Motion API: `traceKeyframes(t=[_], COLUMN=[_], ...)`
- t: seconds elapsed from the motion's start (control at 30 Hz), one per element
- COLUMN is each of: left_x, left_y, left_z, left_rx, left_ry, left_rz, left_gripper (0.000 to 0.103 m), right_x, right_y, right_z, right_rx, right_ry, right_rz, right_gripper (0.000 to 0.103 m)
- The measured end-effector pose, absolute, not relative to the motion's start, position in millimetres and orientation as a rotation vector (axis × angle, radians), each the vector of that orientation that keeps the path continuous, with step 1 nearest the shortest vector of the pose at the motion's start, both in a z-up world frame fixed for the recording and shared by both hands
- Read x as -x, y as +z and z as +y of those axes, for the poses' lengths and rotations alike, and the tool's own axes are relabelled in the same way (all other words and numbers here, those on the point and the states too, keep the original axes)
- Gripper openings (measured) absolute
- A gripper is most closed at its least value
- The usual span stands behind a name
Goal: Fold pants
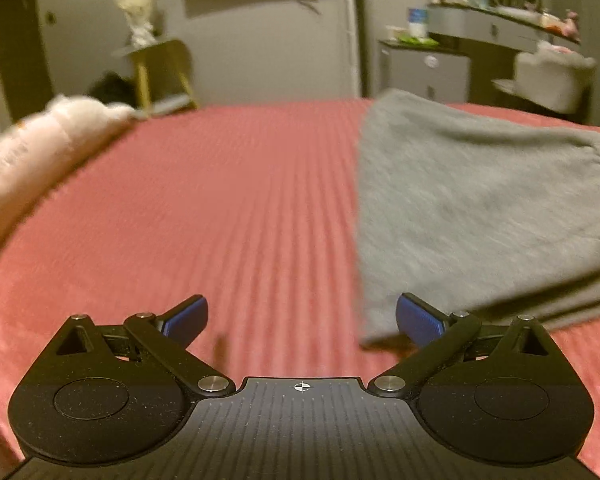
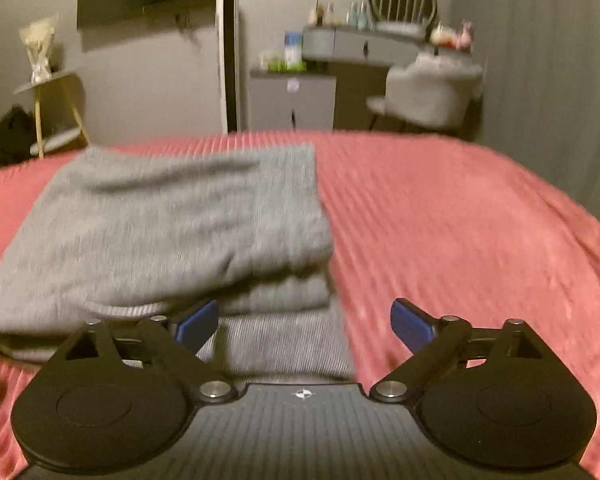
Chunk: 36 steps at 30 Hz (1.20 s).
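The grey pants (image 1: 480,208) lie folded in several layers on the red ribbed bedspread (image 1: 220,208), to the right in the left wrist view. In the right wrist view the pants (image 2: 172,232) lie left of centre, their stacked folded edges facing me. My left gripper (image 1: 302,320) is open and empty, just left of the pants' near corner; its right pad (image 1: 418,320) is by that corner. My right gripper (image 2: 304,324) is open and empty, at the pants' near right edge, with the lowest layer between its fingers.
A fluffy cream blanket (image 1: 32,160) lies at the bed's left edge. Beyond the bed stand a small yellow-legged table (image 1: 160,68), a grey cabinet (image 2: 292,100), a dresser (image 2: 364,48) and a padded chair (image 2: 428,92). Red bedspread (image 2: 460,220) stretches to the right.
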<state>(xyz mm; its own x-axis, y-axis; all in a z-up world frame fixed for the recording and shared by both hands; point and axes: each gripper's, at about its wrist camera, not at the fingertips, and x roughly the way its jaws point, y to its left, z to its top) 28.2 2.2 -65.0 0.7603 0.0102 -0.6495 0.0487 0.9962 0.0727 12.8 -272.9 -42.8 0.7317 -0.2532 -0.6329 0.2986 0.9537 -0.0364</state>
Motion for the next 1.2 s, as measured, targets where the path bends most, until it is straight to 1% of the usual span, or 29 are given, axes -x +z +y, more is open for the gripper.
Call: traceKeyframes(t=[0.03, 0.07, 0.13, 0.2, 0.33, 0.43, 0.57, 0.73, 0.97, 1.07, 1.2], left_x=[-29.9, -31.1, -25.2, -14.8, 6.1, 13.7, 17.9, 8.8, 5.8, 2.8, -0.8], left_y=[-68.7, -73.2, -76.3, -70.8, -55.5, -49.5, -45.4, -44.6, -48.5, -48.8, -49.5], left_z=[1.3, 0.7, 2.1, 2.5, -3.4, -11.6, -23.3, -28.3, -37.1, -35.3, -33.6], left_rx=[-0.077, -0.079, -0.083, -0.072, -0.054, -0.055, -0.079, -0.024, -0.112, -0.104, -0.08], left_ry=[-0.025, -0.008, 0.017, -0.01, -0.063, -0.121, -0.159, -0.226, -0.221, -0.225, -0.227], left_rz=[0.75, 0.801, 0.839, 0.826, 0.772, 0.754, 0.736, 0.803, 0.808, 0.813, 0.823], left_gripper=[0.103, 0.103, 0.103, 0.103, 0.103, 0.103, 0.103, 0.103, 0.103, 0.103, 0.103], right_x=[-12.8, -18.0, -24.0, -19.7, 2.2, 17.9, 16.7, 23.7, 8.8, 4.8, 2.0], right_y=[-42.8, -45.7, -56.2, -55.0, -41.3, -30.8, -24.1, -12.9, -12.8, -14.0, -17.5], right_z=[-272.9, -273.1, -274.5, -277.7, -268.1, -250.0, -232.6, -211.4, -207.0, -207.5, -199.6], right_rx=[-0.069, -0.061, -0.045, -0.085, -0.175, -0.171, -0.106, -0.015, -0.07, -0.106, -0.058], right_ry=[-0.304, -0.333, -0.444, -0.446, -0.361, -0.375, -0.315, -0.286, -0.272, -0.293, -0.293], right_rz=[0.686, 0.72, 0.8, 0.801, 0.734, 0.685, 0.779, 0.725, 0.809, 0.813, 0.816], right_gripper=[0.099, 0.099, 0.099, 0.099, 0.099, 0.099, 0.099, 0.099, 0.099, 0.099, 0.099])
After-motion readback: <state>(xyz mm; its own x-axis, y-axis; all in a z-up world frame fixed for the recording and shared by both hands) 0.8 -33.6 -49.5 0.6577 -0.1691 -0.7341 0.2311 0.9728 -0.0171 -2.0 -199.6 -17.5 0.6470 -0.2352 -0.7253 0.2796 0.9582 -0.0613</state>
